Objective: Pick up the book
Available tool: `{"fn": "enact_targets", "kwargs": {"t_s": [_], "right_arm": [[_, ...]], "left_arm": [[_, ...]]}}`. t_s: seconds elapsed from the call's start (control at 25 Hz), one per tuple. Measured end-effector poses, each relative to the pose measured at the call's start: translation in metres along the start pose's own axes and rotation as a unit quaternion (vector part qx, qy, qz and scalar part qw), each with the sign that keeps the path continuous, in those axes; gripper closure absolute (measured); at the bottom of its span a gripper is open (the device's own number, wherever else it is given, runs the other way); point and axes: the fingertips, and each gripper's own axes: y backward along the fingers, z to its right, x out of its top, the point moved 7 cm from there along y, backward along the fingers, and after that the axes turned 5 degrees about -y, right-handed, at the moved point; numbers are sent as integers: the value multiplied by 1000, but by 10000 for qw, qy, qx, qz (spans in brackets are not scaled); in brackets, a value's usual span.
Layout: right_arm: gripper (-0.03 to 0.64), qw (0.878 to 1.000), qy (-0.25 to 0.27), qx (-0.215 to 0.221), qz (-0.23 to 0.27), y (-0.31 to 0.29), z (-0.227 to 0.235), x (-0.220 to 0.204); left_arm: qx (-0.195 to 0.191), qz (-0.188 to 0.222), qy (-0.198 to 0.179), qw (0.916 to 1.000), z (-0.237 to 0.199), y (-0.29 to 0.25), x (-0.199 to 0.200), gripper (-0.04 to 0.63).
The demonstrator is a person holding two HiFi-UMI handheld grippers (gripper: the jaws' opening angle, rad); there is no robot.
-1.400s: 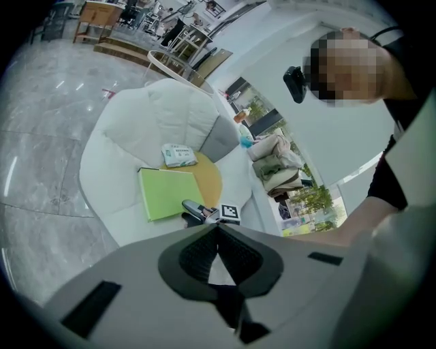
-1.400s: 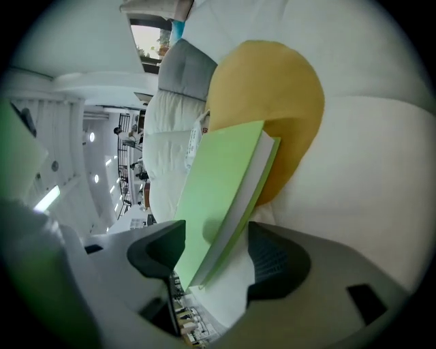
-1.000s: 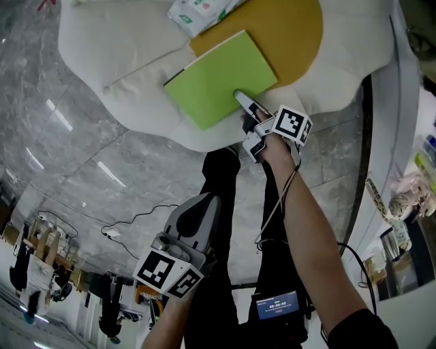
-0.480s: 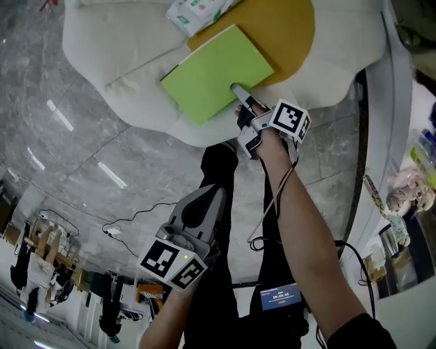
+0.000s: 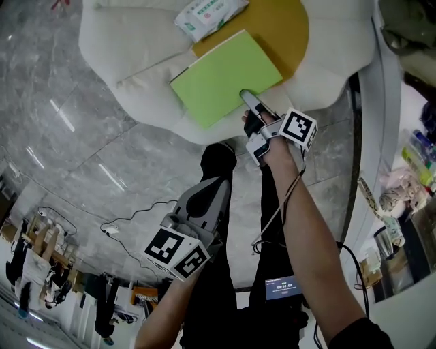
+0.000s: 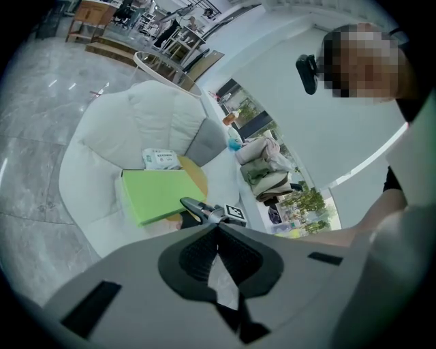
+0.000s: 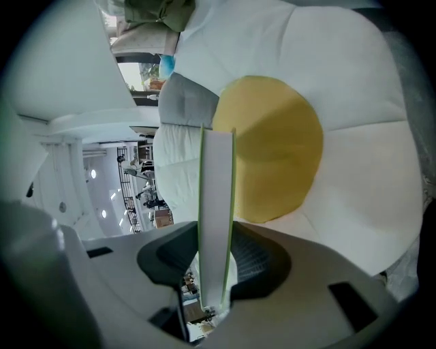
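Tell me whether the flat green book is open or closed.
Closed. The flat green book shows edge-on as one white page block between two green covers, held between the right hand-held gripper's closing jaws.

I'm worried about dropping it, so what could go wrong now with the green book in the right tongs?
The right tongs, closing now, pinch the green book only at its near edge, so its free end may sag or it may pivot out. Swinging it might also nudge the tissue pack lying beside its far corner.
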Motion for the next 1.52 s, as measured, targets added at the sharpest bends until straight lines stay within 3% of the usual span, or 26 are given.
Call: {"fn": "enact_targets", "kwargs": {"t_s": [0.24,0.56,1.16,1.52], "right_arm": [[457,9986,-126,492,153,28,-49,3],[457,9930,87,1171,149,79,-146,9],[457,9817,446,1822,339,203,-298,5],[457,9698,509,2324,543,273,-390,-19]], "left_arm": [[-65,180,-87,9998,24,7,12,581],[-183,523,-228,9982,74,40,32,581],[-14,893,-529,9946,162,124,55,581],[-63,1351,-974,9860,226,168,90,581]]}}
